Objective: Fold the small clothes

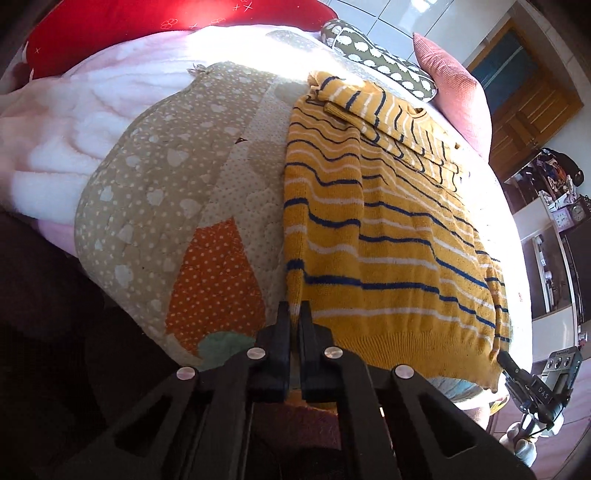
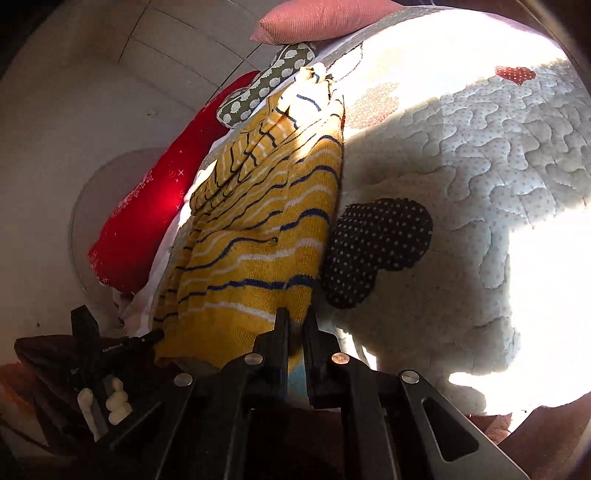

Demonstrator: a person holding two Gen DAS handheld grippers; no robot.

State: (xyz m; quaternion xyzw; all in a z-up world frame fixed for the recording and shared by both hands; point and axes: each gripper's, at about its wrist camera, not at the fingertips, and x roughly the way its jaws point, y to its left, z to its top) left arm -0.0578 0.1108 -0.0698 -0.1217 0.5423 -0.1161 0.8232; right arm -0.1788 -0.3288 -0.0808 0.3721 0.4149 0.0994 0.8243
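A small yellow sweater point(image 1: 388, 229) with navy and white stripes lies flat on a quilted bedspread point(image 1: 155, 206), sleeves folded in across its upper part. My left gripper point(image 1: 294, 314) is shut on the sweater's near left hem corner. My right gripper point(image 2: 295, 317) is shut on the near right hem corner of the sweater point(image 2: 258, 229). Each gripper shows in the other's view: the right one point(image 1: 517, 373) at the sweater's right hem corner, the left one point(image 2: 147, 338) at its left hem corner.
A red pillow point(image 1: 147, 22), a green patterned cushion point(image 1: 380, 59) and a pink cushion point(image 1: 458, 88) lie at the head of the bed. A fluffy white-pink blanket point(image 1: 74, 129) lies left of the sweater. A shelf and wooden door point(image 1: 535, 110) stand to the right.
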